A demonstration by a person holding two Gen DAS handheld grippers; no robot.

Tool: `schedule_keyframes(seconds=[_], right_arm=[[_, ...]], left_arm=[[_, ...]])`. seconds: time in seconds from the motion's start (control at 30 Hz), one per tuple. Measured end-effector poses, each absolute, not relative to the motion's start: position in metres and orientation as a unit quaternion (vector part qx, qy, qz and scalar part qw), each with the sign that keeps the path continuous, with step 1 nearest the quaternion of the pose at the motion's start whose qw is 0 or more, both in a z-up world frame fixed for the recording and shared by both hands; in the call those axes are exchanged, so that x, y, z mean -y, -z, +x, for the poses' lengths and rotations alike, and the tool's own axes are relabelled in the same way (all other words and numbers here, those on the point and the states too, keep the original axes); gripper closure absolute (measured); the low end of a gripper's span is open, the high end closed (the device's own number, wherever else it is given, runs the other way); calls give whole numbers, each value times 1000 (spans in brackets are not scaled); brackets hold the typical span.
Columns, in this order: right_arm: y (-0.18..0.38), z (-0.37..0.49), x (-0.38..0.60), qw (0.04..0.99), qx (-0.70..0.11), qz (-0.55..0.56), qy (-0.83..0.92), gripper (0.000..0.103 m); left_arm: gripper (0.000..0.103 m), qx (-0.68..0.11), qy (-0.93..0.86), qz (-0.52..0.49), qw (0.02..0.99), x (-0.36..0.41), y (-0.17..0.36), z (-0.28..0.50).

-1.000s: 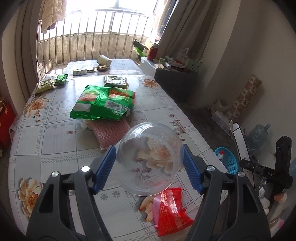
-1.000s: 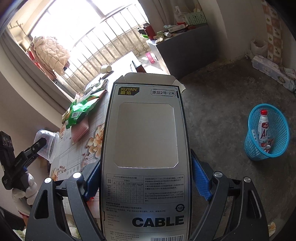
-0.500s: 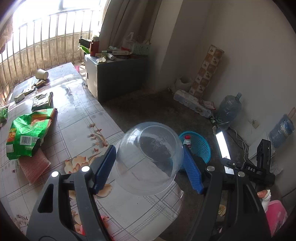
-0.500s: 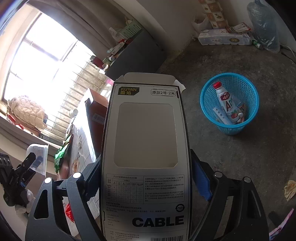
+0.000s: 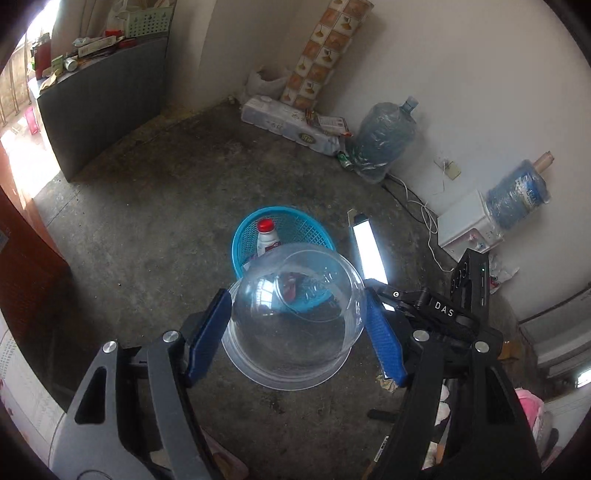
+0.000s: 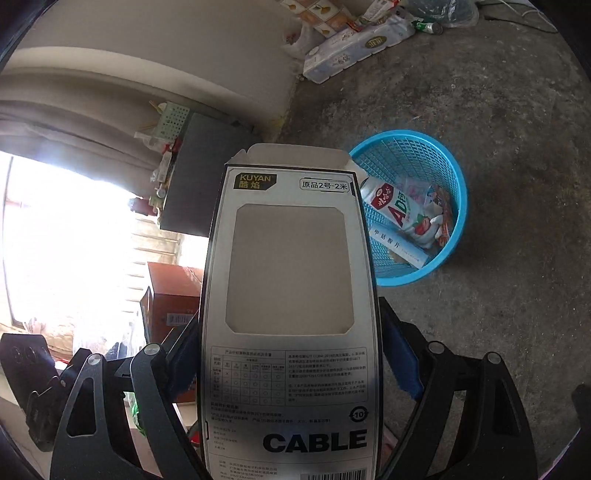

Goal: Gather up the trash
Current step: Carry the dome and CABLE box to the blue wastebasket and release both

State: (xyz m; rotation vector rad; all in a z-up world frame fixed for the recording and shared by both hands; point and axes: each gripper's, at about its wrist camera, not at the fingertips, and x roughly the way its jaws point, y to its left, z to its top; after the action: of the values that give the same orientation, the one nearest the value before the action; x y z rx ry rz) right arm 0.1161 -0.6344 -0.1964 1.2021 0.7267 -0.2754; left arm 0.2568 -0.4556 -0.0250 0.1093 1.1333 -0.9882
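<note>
Two grippers faced the blue basket (image 5: 242, 240): left gripper (image 5: 299, 325) clasped a clear dome lid (image 5: 295, 317); right gripper (image 6: 291, 354) clasped a cable box (image 6: 291, 258).

A dark grey cabinet (image 5: 107, 96) stands against the wall at 10 o'clock in the left wrist view, its top cluttered with small items and a pale green basket (image 5: 147, 16). A patterned board (image 5: 317, 55) leans on the wall at 12 o'clock; a long white package (image 5: 288, 125) lies on the concrete floor (image 5: 155, 206) below it. A wrapped water jug (image 5: 384, 140) stands at 2 o'clock. A white dispenser (image 5: 469, 225) at 3 o'clock carries a second jug (image 5: 517, 195). A lit light bar (image 5: 367, 247) lies right of centre. In the right wrist view, a brown carton (image 6: 173, 295) sits at 9 o'clock.
</note>
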Motion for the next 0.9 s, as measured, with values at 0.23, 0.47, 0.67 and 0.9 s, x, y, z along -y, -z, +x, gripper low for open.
schedule_keyframes(seconds=[0.23, 0.47, 0.67, 0.9], right_arm=[[248, 147, 704, 723, -369, 538, 227, 16], [265, 88, 670, 724, -346, 555, 218, 16], [256, 41, 633, 718, -330, 577, 206, 16], [211, 33, 588, 752, -330, 550, 153, 16]], left_arm=[[24, -556, 428, 58, 710, 543, 85, 281], [24, -554, 469, 64, 685, 492, 75, 255], [24, -524, 476, 55, 704, 397, 24, 246], [24, -445, 384, -10, 809, 217, -35, 245]])
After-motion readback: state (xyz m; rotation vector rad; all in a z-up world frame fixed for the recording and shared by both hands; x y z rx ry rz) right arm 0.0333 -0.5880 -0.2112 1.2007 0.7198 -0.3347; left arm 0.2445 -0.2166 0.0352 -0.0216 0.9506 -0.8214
